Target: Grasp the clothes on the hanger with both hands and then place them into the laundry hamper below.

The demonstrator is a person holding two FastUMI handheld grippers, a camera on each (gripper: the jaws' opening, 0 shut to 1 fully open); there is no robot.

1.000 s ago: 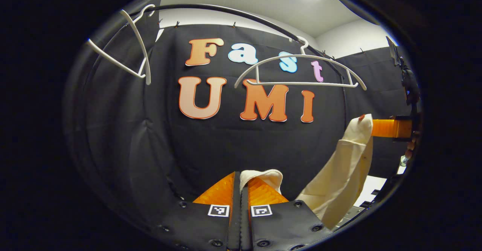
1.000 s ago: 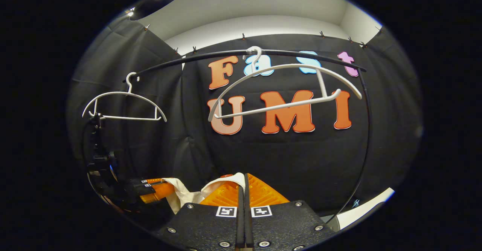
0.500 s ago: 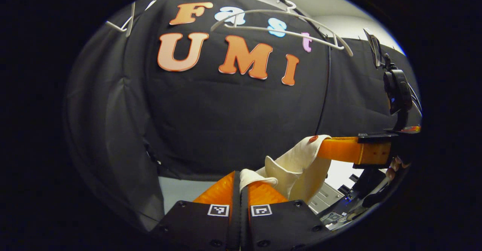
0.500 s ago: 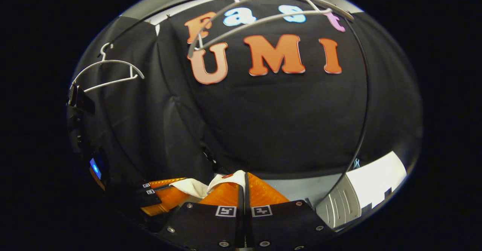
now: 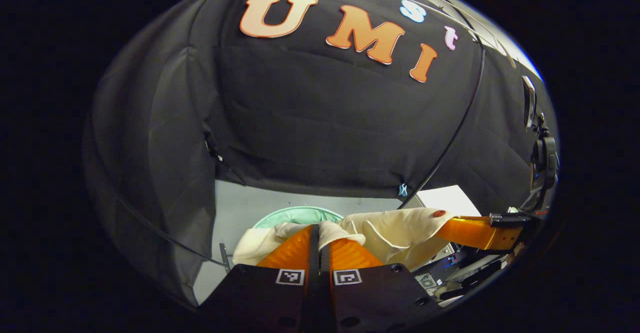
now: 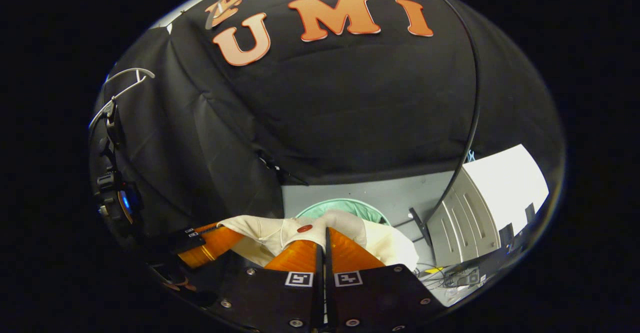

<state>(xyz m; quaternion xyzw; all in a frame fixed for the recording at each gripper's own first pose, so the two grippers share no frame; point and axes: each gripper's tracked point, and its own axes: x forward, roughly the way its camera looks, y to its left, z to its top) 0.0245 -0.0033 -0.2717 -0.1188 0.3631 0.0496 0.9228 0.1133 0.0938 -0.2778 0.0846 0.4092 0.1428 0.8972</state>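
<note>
Nearest in the left gripper view, the left gripper is clenched on a fold of the cream garment, its two fingers pressed together with cloth bunched between their tips. In the right gripper view the right gripper is likewise clamped on another part of the garment, close to a small red button. Each view also catches the other gripper off to the side, so the cloth hangs slack between the two grips, held at two places likely so it stays spread and does not drag. Just beyond and below the cloth sits the green hamper, its round rim partly hidden by the fabric; the garment is above its mouth, not yet inside. The hamper stands on a grey floor near the foot of a thin black pole. To the right is a white cabinet. Far up on the left hangs a bare white hanger, which suggests that lowering and letting go is what remains.
</note>
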